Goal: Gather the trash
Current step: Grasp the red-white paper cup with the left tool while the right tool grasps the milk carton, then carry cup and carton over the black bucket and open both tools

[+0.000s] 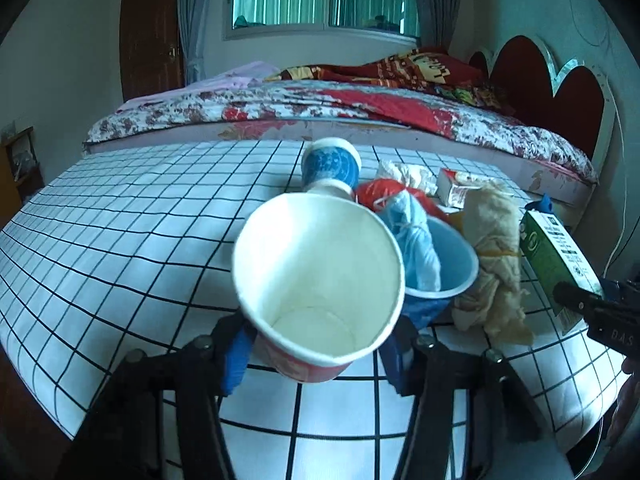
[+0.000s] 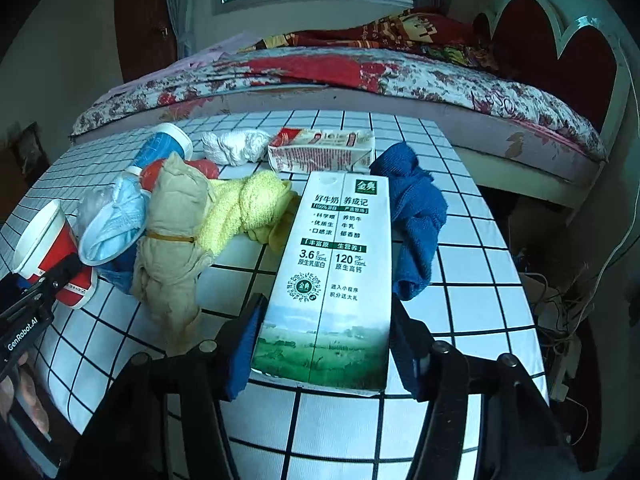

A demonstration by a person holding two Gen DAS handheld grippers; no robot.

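My left gripper (image 1: 320, 344) is shut on a red paper cup (image 1: 320, 276), tilted with its white inside facing the camera; the cup also shows in the right wrist view (image 2: 52, 256). My right gripper (image 2: 320, 344) is shut on a green and white milk carton (image 2: 332, 264), held over the table; the carton also shows in the left wrist view (image 1: 556, 256). A blue cup (image 1: 444, 264) holding a crumpled face mask (image 2: 116, 220) stands beside the red cup.
On the checked tablecloth (image 2: 460, 304) lie a beige rag (image 2: 168, 248), a yellow cloth (image 2: 248, 208), a blue cloth (image 2: 416, 216), a red and white carton (image 2: 320, 152), a white wad (image 2: 236, 146) and a tipped blue cup (image 1: 332, 164). A bed (image 1: 280, 108) stands behind.
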